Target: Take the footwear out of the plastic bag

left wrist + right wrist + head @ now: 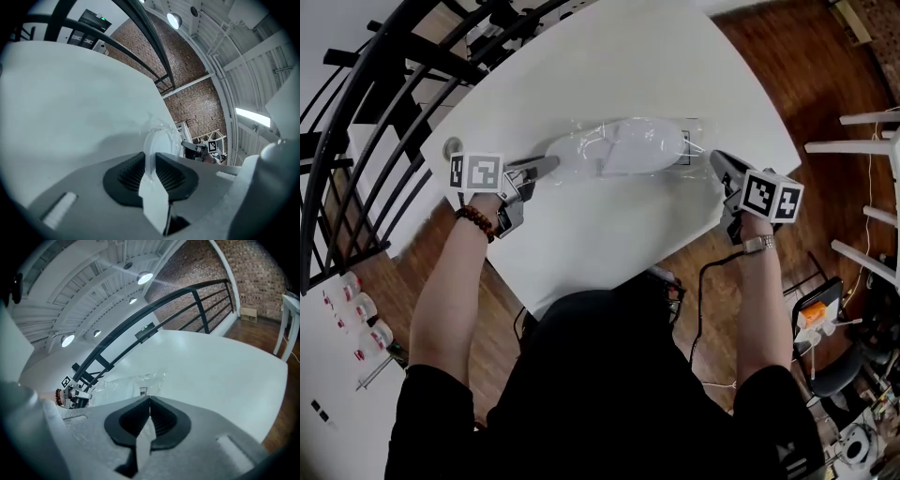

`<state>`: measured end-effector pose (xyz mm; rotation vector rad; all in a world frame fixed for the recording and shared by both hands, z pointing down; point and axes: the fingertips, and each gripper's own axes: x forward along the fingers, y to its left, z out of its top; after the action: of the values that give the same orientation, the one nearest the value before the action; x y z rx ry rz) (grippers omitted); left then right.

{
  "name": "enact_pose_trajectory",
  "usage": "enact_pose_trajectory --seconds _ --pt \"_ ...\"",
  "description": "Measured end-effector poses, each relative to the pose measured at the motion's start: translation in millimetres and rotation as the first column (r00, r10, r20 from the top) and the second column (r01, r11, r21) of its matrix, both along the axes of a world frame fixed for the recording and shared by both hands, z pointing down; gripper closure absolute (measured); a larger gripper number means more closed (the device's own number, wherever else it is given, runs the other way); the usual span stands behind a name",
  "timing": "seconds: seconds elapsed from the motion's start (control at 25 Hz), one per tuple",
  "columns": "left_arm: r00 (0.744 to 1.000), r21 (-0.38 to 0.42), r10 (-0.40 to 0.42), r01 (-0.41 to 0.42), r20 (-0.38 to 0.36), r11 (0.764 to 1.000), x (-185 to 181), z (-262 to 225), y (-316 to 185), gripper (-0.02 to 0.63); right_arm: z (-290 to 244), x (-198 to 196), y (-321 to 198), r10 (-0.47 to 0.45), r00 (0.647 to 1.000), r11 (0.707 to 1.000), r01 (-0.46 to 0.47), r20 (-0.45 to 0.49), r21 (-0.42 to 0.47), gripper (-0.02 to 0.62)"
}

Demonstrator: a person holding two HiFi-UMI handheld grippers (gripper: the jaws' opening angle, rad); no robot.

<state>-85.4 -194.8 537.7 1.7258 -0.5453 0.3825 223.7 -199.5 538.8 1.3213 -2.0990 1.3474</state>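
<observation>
A clear plastic bag lies across the middle of the white table, with white footwear inside it. My left gripper is at the bag's left end. In the left gripper view, the left gripper is shut on a fold of the plastic bag. My right gripper is at the bag's right end. In the right gripper view, the right gripper has its jaws pressed together, and the crinkled bag runs down to their tips.
A black railing borders the table's far left side. White chair frames stand on the wooden floor to the right. Several bottles sit on the floor at lower left. A black cable hangs by the table's near edge.
</observation>
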Motion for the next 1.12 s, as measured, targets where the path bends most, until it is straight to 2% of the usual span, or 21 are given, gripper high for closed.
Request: enact_pose_trajectory --seconds 0.6,1.12 --pt "0.995 0.037 -0.099 0.098 0.013 0.994 -7.2 -10.0 24.3 0.518 -7.4 36.4 17.4 0.057 0.996 0.998 -0.056 -0.064 0.027 0.603" --pt "0.987 0.039 -0.161 0.16 0.013 0.986 -30.8 -10.0 30.3 0.518 -9.7 46.0 20.1 0.1 0.99 0.995 -0.097 -0.102 0.038 0.603"
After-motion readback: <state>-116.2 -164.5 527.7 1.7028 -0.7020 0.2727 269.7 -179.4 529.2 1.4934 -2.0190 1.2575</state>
